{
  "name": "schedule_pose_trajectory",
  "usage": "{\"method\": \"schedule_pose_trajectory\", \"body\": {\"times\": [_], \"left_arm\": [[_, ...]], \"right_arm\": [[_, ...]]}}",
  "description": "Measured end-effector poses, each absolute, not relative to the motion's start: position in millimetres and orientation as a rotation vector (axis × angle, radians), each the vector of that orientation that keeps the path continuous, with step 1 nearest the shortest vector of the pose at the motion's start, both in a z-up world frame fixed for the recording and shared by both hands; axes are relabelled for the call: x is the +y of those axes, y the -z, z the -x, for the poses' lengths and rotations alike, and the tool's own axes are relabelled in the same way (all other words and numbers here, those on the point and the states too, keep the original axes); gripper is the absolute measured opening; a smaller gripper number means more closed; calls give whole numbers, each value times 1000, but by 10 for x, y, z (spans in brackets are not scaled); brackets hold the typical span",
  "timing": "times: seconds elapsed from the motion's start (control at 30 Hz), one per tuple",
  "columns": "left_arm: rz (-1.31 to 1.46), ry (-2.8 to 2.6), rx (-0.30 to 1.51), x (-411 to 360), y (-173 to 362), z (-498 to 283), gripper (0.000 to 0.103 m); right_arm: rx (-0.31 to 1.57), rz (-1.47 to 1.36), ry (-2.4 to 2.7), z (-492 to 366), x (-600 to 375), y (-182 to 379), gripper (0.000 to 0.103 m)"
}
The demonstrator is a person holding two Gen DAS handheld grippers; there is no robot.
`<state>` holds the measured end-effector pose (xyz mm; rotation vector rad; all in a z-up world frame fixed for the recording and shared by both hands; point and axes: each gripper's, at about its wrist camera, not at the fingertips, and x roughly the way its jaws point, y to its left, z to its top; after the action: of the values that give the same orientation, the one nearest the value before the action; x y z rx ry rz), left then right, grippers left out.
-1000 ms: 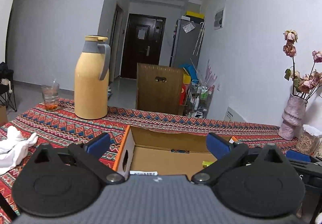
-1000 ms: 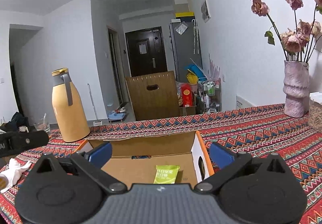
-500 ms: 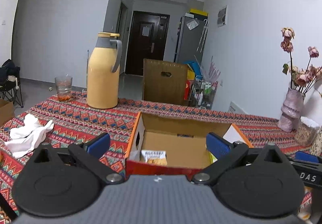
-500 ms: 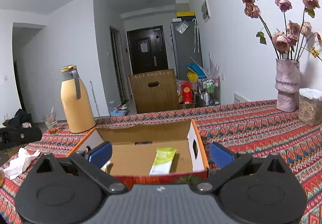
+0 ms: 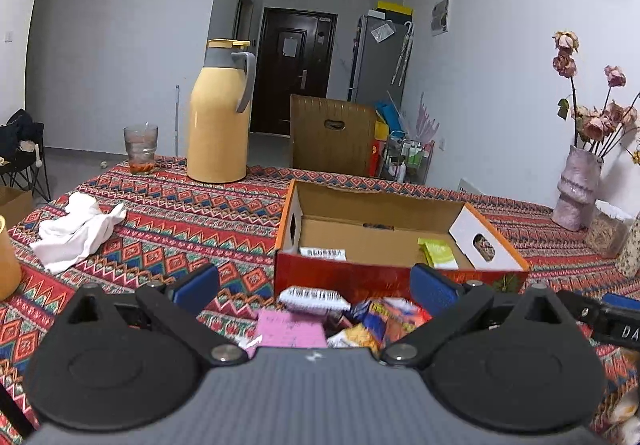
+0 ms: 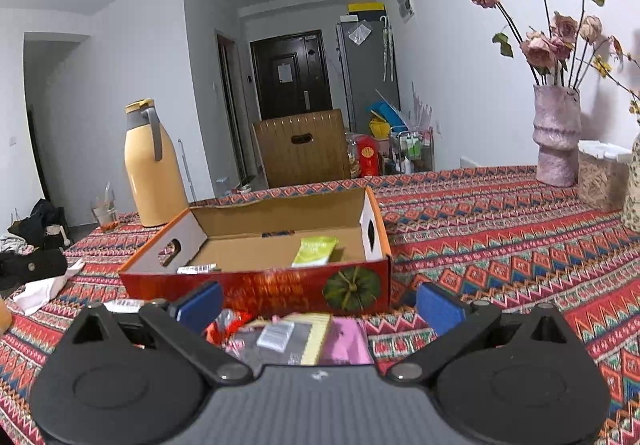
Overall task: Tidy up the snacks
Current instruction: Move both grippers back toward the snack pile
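On the patterned tabletop, snacks and an open box.
Both grippers, left gripper and right gripper, hold jaws wide apart, empty, above the snack pile; cardboard box at twelve o'clock holds a green packet.

Letters "DA" on the right gripper.

Black grippers, blue pads, silver pivot screws

Both my cameras ride low over the patterned red tablecloth, facing the far dark door. My left one views the open red cardboard box from its near-left, my right one from its near-right. Both share the box and the yellow thermos jug.
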<state>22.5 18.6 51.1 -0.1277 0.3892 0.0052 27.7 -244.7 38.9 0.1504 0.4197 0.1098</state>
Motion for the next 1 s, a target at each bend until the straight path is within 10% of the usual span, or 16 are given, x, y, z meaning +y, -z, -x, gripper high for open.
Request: {"method": "schedule_pose_trajectory", "body": {"times": [1.0], "left_arm": [[108, 7, 458, 355, -86, 79, 103]], "right_arm": [[507, -122, -90, 139, -2675, 110, 103]]}}
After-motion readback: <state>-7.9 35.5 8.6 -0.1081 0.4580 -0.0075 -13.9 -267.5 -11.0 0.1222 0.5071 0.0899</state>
